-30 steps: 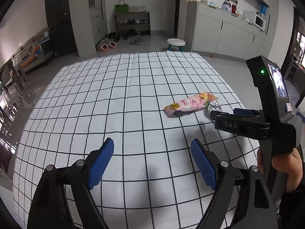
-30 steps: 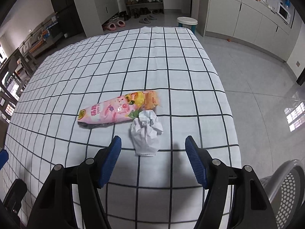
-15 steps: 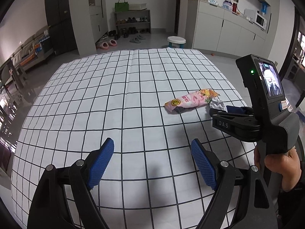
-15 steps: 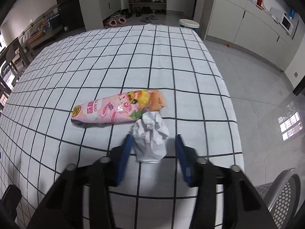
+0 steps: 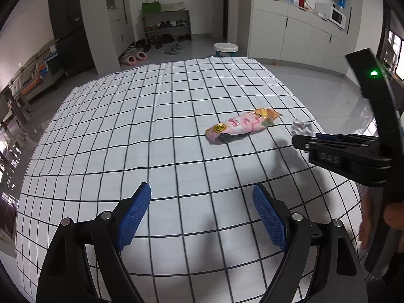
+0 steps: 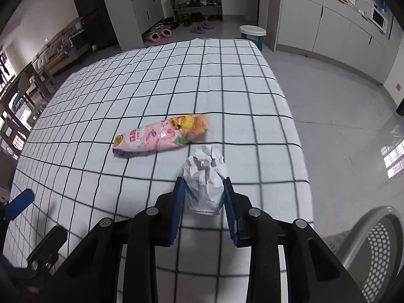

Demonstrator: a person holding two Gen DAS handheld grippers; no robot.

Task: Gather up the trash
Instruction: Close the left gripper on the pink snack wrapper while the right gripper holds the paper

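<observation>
Left gripper [image 5: 202,210] first: in the left wrist view its two blue textured pads are spread wide and hold nothing, hovering over the white tablecloth with the black grid [image 5: 156,131], well short of any trash. Further up the cloth lies the long pink plastic snack wrapper with the yellow-orange end [image 5: 241,126], flat on its side. Just to its right sits the crumpled white paper ball [image 5: 301,127], and the right gripper's black body reaches in right at it, so from here I can't see how the pads sit on the paper.

Right wrist view clears that up. The right gripper [image 6: 204,203] has its blue pads pressed in on both sides of the crumpled white paper ball [image 6: 205,174], pinching its lower half while the wrinkly top pokes out in front. The pink wrapper [image 6: 161,139] is just beyond and to the left, close to the paper but apart from it as far as I can tell. A grey perforated bin rim [image 6: 373,242] shows at the bottom right, off the table edge.

Handling-wise, I'd guess the paper weighs nothing and squashes easily, so a mid-body pinch like this should hold fine. The wrapper looks slick, thin and floppy. I'd grab it across the narrow width near the middle, since pinching an end might let it droop or slide out.
</observation>
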